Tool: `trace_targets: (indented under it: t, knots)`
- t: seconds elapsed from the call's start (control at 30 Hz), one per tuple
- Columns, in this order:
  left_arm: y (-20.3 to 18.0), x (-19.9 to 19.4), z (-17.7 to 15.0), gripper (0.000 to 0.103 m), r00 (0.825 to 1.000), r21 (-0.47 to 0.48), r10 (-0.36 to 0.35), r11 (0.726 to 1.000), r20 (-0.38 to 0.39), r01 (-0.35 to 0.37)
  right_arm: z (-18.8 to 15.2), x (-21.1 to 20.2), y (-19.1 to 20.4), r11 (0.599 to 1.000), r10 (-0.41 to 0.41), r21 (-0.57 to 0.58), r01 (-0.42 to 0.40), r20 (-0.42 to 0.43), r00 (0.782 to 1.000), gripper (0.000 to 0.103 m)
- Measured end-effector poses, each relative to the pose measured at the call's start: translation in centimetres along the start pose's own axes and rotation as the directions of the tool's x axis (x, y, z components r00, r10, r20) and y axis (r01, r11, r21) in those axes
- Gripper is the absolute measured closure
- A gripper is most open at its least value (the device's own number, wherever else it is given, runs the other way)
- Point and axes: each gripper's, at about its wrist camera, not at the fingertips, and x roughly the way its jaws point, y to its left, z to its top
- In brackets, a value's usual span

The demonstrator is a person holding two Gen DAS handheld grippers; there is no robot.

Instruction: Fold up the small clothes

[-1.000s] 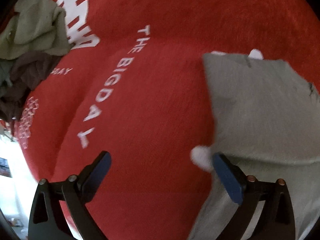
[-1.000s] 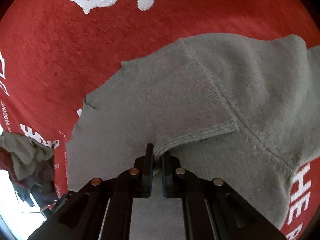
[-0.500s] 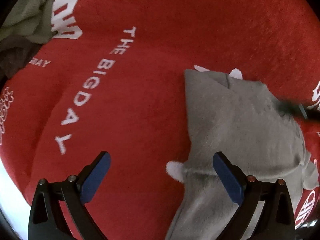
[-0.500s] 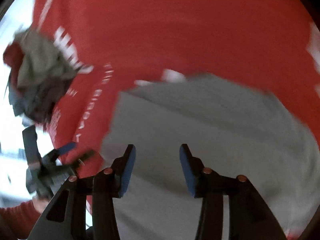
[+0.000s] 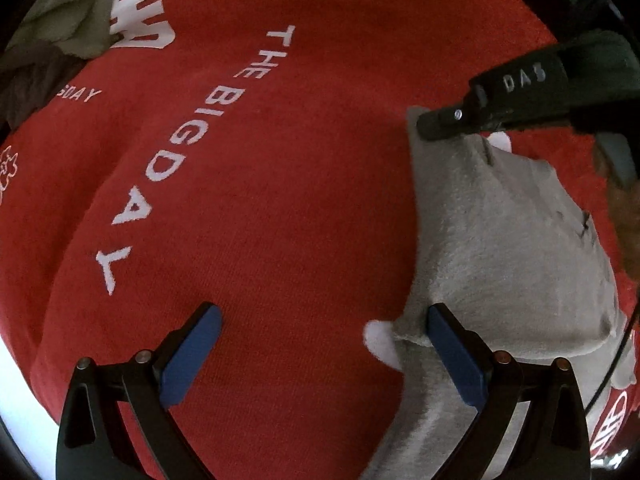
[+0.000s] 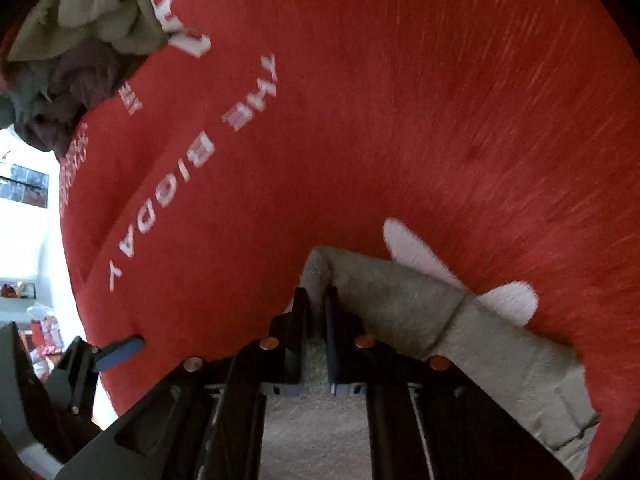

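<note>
A small grey knit garment [image 5: 500, 240] lies on the red cloth at the right of the left wrist view. My left gripper [image 5: 324, 344] hovers open at the garment's near left edge; its right finger [image 5: 456, 360] rests against the fold and nothing lies between the pads. My right gripper [image 6: 317, 300] is closing its jaws, pads pinching the garment's far corner [image 6: 320, 276]. The left wrist view shows that same black gripper [image 5: 440, 128] reaching in from the right onto the corner. One of the left gripper's blue pads [image 6: 120, 350] shows at the lower left of the right wrist view.
A red cloth [image 5: 280, 200] with white lettering covers the whole work surface. A heap of olive and dark brown clothes [image 5: 60, 32] sits at the far left corner [image 6: 80, 40]. The cloth's edge falls away at the lower left.
My right gripper let go of the garment's ribbed hem, swung across with jaws open and shut again on the far corner. The left gripper drifted slightly and stayed open.
</note>
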Motion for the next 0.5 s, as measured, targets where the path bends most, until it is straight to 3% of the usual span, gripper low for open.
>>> trace_targets:
  t: [0.13, 0.2, 0.27, 0.3, 0.4, 0.5]
  knots:
    - [-0.4, 0.1, 0.2, 0.000, 1.000, 0.039, 0.020, 0.999, 0.006, -0.021, 0.4, 2.3, -0.6, 0.998, -0.035, 0.059, 0.036, -0.019, 0.999, 0.094]
    - [-0.1, -0.1, 0.3, 0.000, 1.000, 0.028, 0.013, 1.000, -0.010, -0.013, 0.1, 1.5, -0.9, 0.993, -0.041, 0.113, 0.037, 0.027, 0.999, 0.083]
    - [0.3, -0.5, 0.5, 0.000, 1.000, 0.016, 0.015, 1.000, -0.016, -0.015, -0.9, 0.0, -1.2, 0.988, -0.037, 0.152, 0.030, 0.042, 0.998, 0.058]
    - [0.5, -0.9, 0.5, 0.000, 1.000, 0.014, 0.021, 1.000, -0.017, -0.021, -1.6, -0.9, -1.4, 0.987, -0.027, 0.158, 0.018, 0.052, 0.998, 0.056]
    - [0.5, -2.1, 0.4, 0.000, 1.000, 0.018, 0.024, 1.000, -0.020, -0.024, -5.8, -4.6, -2.9, 0.976, -0.003, 0.216, -0.016, 0.091, 0.996, 0.057]
    - [-0.4, -3.1, 0.1, 0.000, 0.999, 0.053, 0.030, 0.998, -0.024, -0.029, -12.3, -7.9, -5.6, 0.945, -0.014, 0.328, -0.021, 0.104, 0.994, 0.056]
